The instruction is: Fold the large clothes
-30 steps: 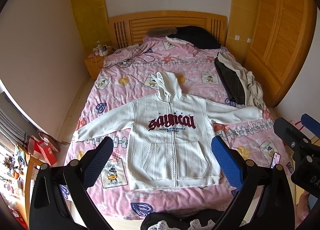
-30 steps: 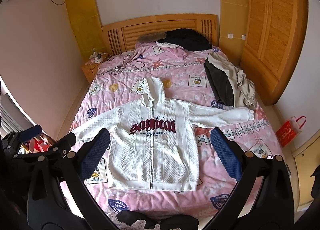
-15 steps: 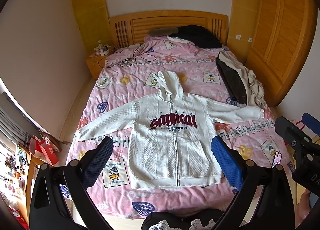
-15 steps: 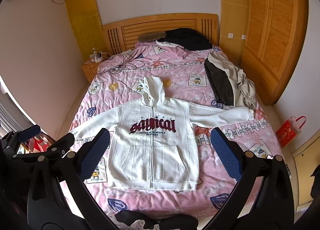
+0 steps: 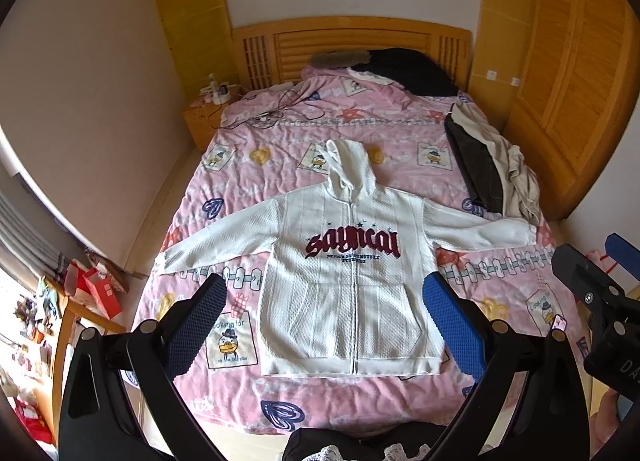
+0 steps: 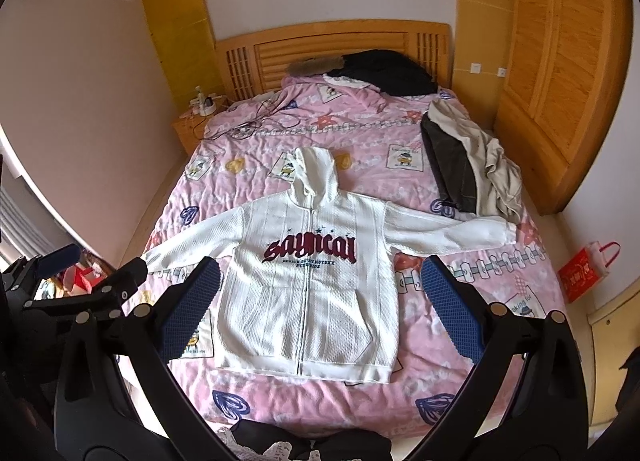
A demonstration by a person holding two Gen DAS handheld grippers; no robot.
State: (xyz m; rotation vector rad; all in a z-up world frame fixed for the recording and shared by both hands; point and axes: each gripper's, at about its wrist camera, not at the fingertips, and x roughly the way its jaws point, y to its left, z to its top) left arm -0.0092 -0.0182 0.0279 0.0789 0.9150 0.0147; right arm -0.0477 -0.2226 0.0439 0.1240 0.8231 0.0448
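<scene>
Bunching is risked if the spread white hoodie (image 5: 352, 285) is seized unevenly — each hand-held gripper, left (image 5: 324, 325) and right (image 6: 320, 313), is held wide open, empty.

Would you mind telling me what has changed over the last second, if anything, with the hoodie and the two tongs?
Very little. In the left wrist view the white hoodie sits slightly lower than a second ago, so the left tongs have drifted a touch; nothing was taken hold of or let go. The right tongs view is unchanged. Both tongs stay open above the pink bedspread, and the hoodie remains flat with sleeves spread.
</scene>
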